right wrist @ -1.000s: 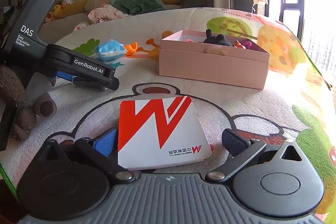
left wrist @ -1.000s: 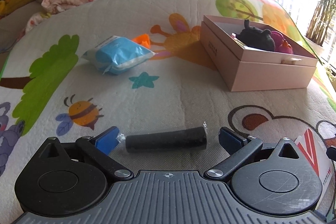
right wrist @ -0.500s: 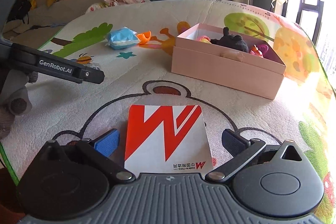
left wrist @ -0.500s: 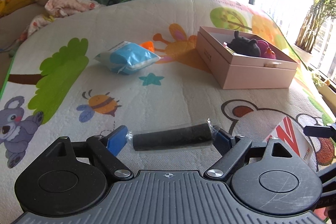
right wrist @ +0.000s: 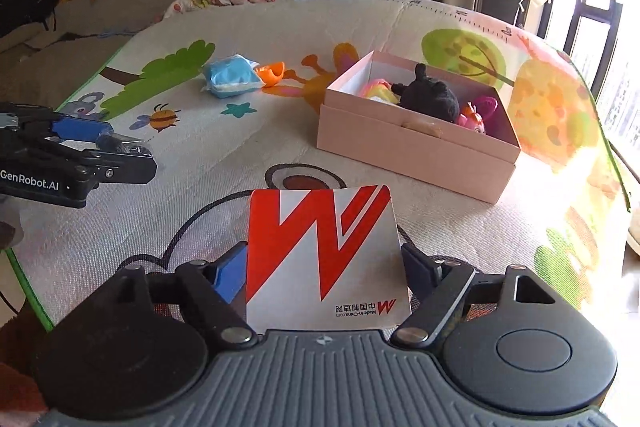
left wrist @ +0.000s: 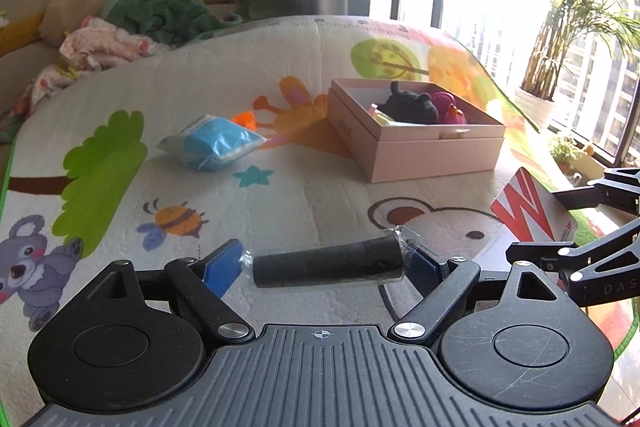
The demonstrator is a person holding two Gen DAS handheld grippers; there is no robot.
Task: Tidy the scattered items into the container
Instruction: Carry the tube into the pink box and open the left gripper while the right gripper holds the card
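A cartoon play mat (left wrist: 280, 211) covers the whole surface, printed with trees, a bee and koalas; far on its right side sits the open pink box (left wrist: 436, 155) — the container — with a black plush toy (right wrist: 432, 97) and pink toys already inside; left of the box, well apart from it, lie a blue packet (left wrist: 212, 143) and, just beyond it, a small orange piece (right wrist: 272, 73). The right gripper (right wrist: 324, 267) has just been closing, and its pads now press both side edges of a red-and-white card (right wrist: 320, 251), held lifted off the mat; the left gripper (left wrist: 324, 263) is clamped endwise on a black cylinder in clear wrap (left wrist: 328, 263) — also clear of the mat, near the viewer.
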